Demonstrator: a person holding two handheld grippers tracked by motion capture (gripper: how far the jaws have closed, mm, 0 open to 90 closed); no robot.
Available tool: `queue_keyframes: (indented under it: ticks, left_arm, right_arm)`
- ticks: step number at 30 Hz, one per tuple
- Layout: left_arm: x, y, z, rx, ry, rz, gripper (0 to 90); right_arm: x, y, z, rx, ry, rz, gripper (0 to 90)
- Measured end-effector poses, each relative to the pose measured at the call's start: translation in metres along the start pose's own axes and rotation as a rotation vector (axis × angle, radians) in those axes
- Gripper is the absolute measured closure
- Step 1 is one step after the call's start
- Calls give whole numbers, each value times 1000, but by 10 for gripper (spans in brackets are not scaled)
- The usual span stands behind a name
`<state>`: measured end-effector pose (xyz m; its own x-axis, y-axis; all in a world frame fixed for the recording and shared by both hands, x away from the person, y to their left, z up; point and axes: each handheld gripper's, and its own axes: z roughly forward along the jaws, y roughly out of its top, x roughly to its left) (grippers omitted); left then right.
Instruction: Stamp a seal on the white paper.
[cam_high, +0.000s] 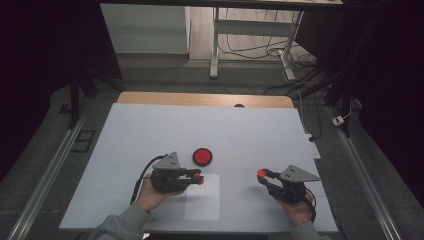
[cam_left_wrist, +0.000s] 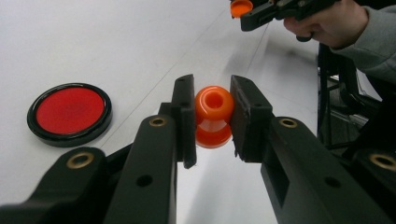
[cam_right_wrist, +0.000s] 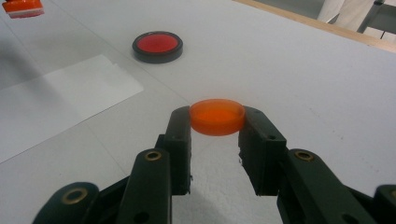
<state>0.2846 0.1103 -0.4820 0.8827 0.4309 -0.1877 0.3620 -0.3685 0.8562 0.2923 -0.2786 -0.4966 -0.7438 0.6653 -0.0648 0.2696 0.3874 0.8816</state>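
We've got the left gripper clamped on an orange spool, right gripper pinching an orange cap, red-and-black disc on the table.

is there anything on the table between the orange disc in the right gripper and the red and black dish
Nothing visible does. The right gripper holds the orange disc, and the white table surface between it and the red and black dish lies bare. The left gripper, holding an orange spool, sits off to the side.
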Motion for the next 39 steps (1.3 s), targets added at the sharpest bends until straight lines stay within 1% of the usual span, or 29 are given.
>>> queue_keyframes:
  ticks: [3, 7, 10, 11, 12, 13, 18, 24, 25, 32, 35, 36, 39]
  left_arm:
    - [0, 0, 1, 2, 2, 5, 720]
    - [1, -2, 7, 15, -10, -1, 720]
    - [0, -3, 9, 27, -8, 5, 720]
    - [0, -4, 12, 38, -9, 5, 720]
    - [0, -4, 12, 38, -9, 5, 721]
    - [-1, -6, 14, 50, -9, 8, 720]
    - [-1, -10, 19, 67, -13, 0, 720]
    - [-1, -15, 26, 94, -11, 3, 720]
    - [-1, -15, 26, 94, -11, 3, 721]
    - [-1, -19, 34, 122, -4, 11, 720]
    - [-3, -20, 37, 134, 8, 22, 721]
    - [-3, -21, 39, 137, 20, 22, 721]
    - [-2, -21, 39, 139, 26, 24, 722]
  right_arm:
    - [0, 1, 0, 4, -3, 0, 647]
    - [0, -2, -2, 14, -8, -6, 647]
    - [1, -2, -5, 11, -12, -3, 647]
    - [1, -2, -5, 7, -13, -5, 647]
    - [2, -2, -5, 9, -13, -8, 647]
    - [2, -2, -5, 8, -15, -11, 647]
    - [2, -2, -3, 13, -8, -10, 647]
    - [2, -2, -3, 15, -6, -11, 647]
    - [2, -2, -3, 18, -13, -12, 647]
    - [2, -2, -1, 14, -4, -11, 647]
    - [2, -2, -1, 17, -4, -10, 647]
    - [2, -2, -1, 18, -4, -10, 647]
    - [2, -2, -1, 17, -3, -14, 647]
